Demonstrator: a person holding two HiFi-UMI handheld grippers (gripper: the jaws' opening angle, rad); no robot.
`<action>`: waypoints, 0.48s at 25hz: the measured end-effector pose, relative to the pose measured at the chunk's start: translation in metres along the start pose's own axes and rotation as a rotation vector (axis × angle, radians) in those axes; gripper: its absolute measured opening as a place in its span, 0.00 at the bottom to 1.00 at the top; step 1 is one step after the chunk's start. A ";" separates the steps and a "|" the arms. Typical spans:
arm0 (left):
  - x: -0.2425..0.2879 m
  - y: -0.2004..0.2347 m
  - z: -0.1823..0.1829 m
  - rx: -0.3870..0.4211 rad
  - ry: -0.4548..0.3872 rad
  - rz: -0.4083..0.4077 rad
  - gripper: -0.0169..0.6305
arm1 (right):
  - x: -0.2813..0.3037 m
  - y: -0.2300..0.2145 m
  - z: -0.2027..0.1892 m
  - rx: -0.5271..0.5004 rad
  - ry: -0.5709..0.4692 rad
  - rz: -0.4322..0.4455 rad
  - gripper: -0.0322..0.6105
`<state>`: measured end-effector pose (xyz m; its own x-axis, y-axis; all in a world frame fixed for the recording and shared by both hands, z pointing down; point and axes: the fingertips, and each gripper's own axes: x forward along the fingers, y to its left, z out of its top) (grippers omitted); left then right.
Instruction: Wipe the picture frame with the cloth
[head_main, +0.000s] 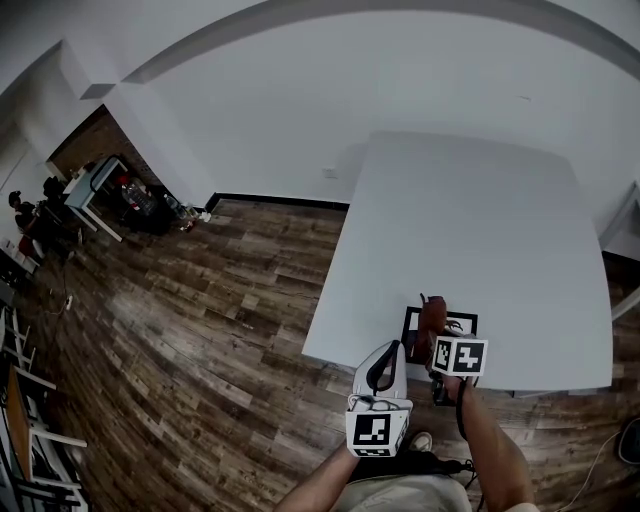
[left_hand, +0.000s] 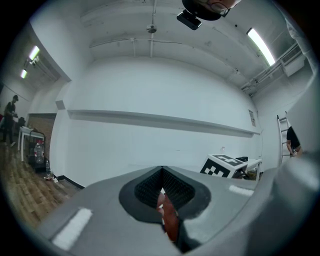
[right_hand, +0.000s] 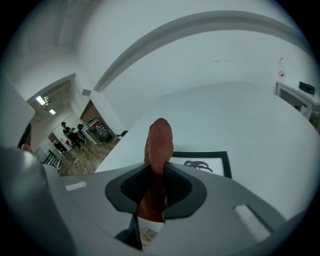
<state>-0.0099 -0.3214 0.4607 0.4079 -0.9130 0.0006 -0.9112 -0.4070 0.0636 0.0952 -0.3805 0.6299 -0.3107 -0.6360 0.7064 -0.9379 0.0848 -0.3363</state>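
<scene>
A black picture frame (head_main: 462, 322) with a white print lies flat at the near edge of the white table (head_main: 470, 220). My right gripper (head_main: 437, 338) hovers just over it, shut on a rust-red cloth (head_main: 432, 316) that sticks up past the jaws. In the right gripper view the cloth (right_hand: 160, 140) rises between the shut fingers of the gripper (right_hand: 160, 176), with the frame (right_hand: 200, 164) beyond it. My left gripper (head_main: 385, 352) is off the table's near edge, left of the frame, and points upward. Its jaws (left_hand: 162, 189) are shut; a thin reddish sliver shows in the slit, and I cannot tell what it is.
Wooden floor (head_main: 200, 300) spreads to the left of the table. Desks with clutter (head_main: 110, 190) and people stand far off at the left. The right gripper's marker cube (left_hand: 225, 166) shows to the right of the left gripper. The table's near edge (head_main: 400, 368) runs just below the frame.
</scene>
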 end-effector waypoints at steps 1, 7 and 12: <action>-0.001 0.002 0.000 -0.004 0.001 0.006 0.03 | 0.006 0.010 -0.004 -0.008 0.016 0.010 0.20; -0.005 0.010 -0.003 -0.020 0.021 0.022 0.03 | 0.036 0.038 -0.034 -0.018 0.105 0.017 0.20; -0.009 0.012 -0.004 -0.011 0.022 0.023 0.03 | 0.038 0.032 -0.041 -0.015 0.119 0.003 0.20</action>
<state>-0.0244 -0.3178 0.4659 0.3877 -0.9215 0.0244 -0.9199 -0.3851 0.0743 0.0473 -0.3702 0.6715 -0.3287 -0.5402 0.7746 -0.9390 0.0989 -0.3295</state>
